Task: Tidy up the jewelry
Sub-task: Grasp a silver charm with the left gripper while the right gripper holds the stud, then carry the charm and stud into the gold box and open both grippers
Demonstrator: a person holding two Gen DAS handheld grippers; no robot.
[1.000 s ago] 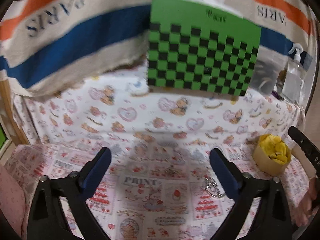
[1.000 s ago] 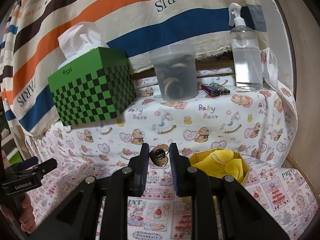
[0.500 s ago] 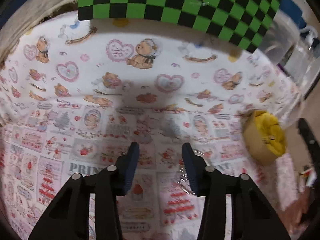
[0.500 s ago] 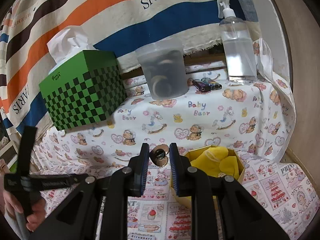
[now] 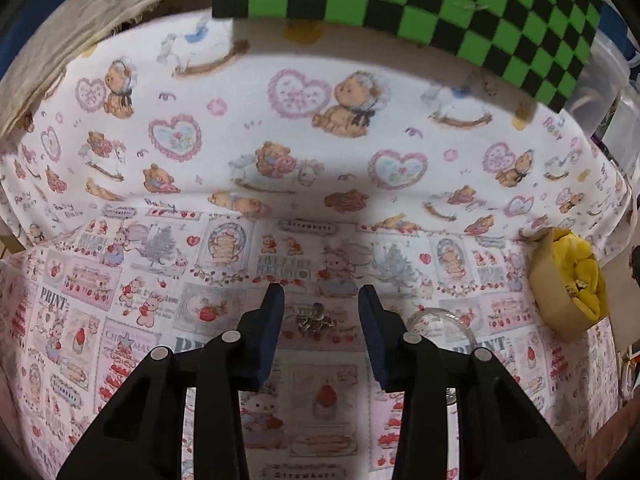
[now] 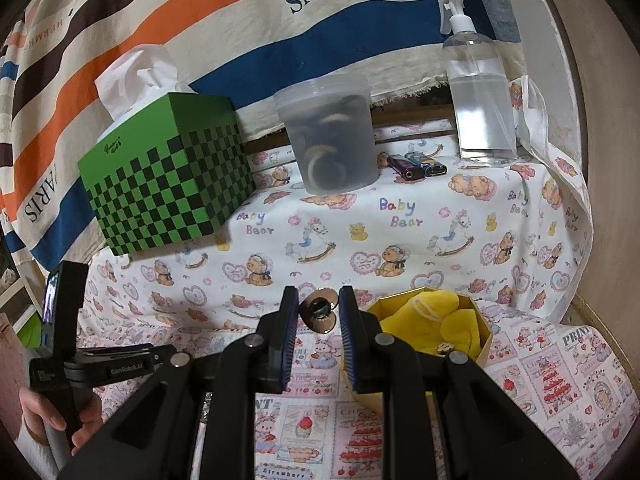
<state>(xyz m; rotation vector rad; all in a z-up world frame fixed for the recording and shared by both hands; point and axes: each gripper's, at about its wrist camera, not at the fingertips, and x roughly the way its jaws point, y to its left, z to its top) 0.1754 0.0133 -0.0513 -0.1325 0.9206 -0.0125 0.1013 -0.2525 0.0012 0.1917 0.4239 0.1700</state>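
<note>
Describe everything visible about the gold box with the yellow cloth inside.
The gold box is a small, open, angular container, apparently glossy gold card, with no lid in view. Crumpled yellow cloth fills it, and a small gold-toned trinket lies on the cloth near the front wall. The box stands upright on the printed tablecloth, just right of the right gripper. Whether the gripper touches it cannot be told.

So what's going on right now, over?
Left hand-held gripper closing around small metal trinket on the cloth, not yet gripped. Right hand-held gripper holds gold earring beside yellow-lined box. Nothing blocking.
</note>
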